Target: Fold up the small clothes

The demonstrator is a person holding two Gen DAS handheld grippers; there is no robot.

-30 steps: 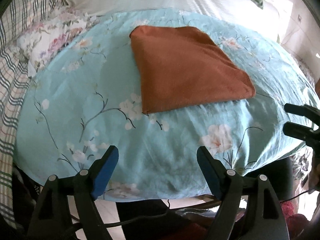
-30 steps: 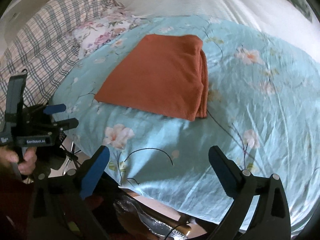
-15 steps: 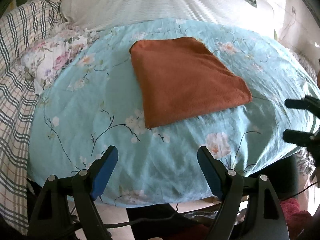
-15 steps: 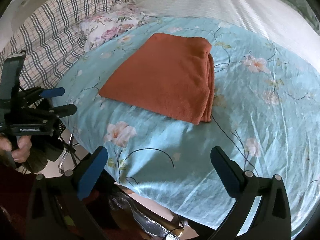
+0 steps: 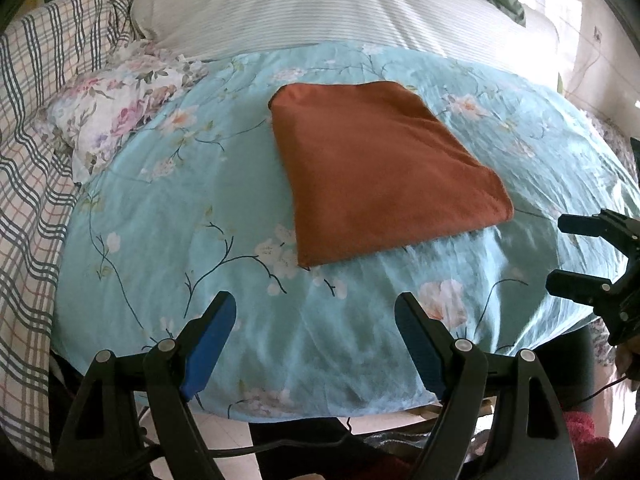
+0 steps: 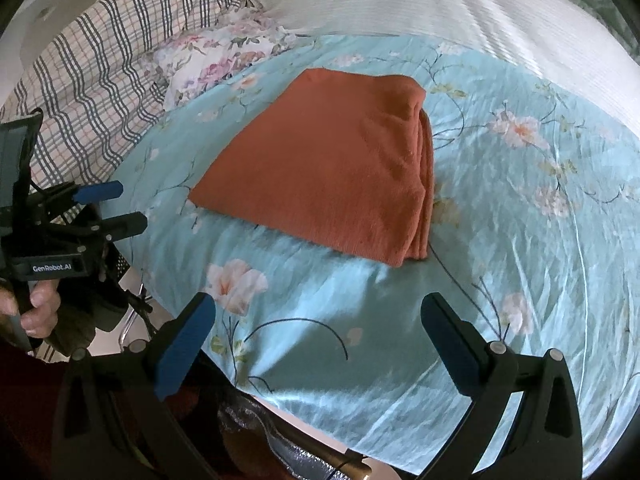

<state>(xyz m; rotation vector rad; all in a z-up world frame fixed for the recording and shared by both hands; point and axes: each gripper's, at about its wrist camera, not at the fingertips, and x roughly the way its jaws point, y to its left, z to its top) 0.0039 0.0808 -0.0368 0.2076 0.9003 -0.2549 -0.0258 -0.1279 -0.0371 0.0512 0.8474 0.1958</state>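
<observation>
A rust-orange garment (image 5: 384,172) lies folded into a flat rectangle on the light blue floral sheet (image 5: 200,208); in the right wrist view (image 6: 332,176) its stacked layered edges face right. My left gripper (image 5: 316,308) is open and empty, held back over the sheet's near edge, well short of the garment. My right gripper (image 6: 320,312) is open and empty, also back from the garment at the near edge. Each gripper shows in the other's view, the right one (image 5: 560,252) at the right and the left one (image 6: 120,204) at the left, both with jaws apart.
A floral pillow (image 5: 120,108) and a plaid blanket (image 5: 32,128) lie left of the sheet. A white striped duvet (image 5: 340,4) covers the bed behind. The sheet's front edge (image 5: 320,408) drops off to the floor below the grippers.
Both grippers have pulled back and up from the folded garment, so more of the bed shows. The garment has not moved. Both stay open.
</observation>
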